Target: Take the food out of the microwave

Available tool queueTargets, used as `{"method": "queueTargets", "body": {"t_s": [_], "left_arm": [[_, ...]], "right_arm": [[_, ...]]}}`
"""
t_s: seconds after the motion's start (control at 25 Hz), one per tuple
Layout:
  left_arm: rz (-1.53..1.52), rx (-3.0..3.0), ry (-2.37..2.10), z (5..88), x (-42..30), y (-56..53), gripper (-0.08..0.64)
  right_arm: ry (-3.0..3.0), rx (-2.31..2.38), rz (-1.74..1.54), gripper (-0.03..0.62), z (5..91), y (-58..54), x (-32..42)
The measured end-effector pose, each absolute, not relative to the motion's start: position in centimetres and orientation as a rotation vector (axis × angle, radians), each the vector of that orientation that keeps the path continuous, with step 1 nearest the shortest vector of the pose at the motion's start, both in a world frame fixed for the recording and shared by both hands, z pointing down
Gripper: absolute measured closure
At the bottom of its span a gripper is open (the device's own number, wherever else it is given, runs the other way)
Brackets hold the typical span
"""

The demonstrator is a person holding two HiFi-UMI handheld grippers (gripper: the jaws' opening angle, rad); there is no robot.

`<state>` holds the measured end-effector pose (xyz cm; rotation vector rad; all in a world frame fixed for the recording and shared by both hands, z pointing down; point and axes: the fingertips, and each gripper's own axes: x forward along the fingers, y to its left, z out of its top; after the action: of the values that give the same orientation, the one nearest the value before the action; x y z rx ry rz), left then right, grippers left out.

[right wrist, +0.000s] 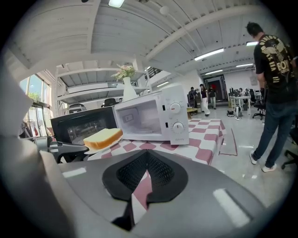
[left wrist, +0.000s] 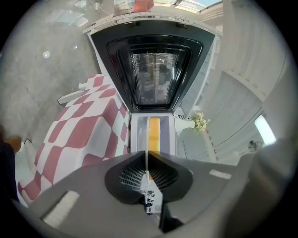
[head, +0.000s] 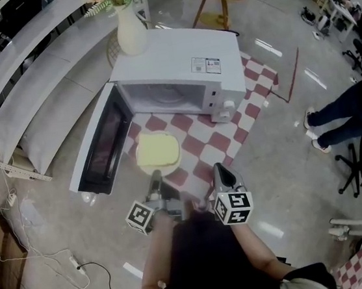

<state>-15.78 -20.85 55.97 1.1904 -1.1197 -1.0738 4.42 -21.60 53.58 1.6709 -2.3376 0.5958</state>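
Outside the empty microwave [head: 177,62], at the table's [head: 253,92] front edge, the plate [head: 160,170] of bread [head: 157,149] is clamped by the left gripper [head: 155,176]; the right gripper [head: 218,168] is closed on nothing.

The microwave [head: 178,69] has a smooth, glossy white casing, and its door [head: 102,143] is dark shiny glass over fine metal mesh. The checked cloth [head: 232,131] looks matt and woven, the floor [head: 281,161] polished and reflective. The bread [head: 157,149] is soft and porous on a smooth white plate [head: 146,171].
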Motion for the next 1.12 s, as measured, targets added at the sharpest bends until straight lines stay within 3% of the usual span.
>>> {"method": "queueTargets", "body": {"t_s": [1.12], "left_arm": [[-1.155,1.225,-1.138,49.5,-16.3,-17.1,0.535]], "right_arm": [[-2.385,1.813,0.501,0.591,46.0,-17.2,6.1]]}}
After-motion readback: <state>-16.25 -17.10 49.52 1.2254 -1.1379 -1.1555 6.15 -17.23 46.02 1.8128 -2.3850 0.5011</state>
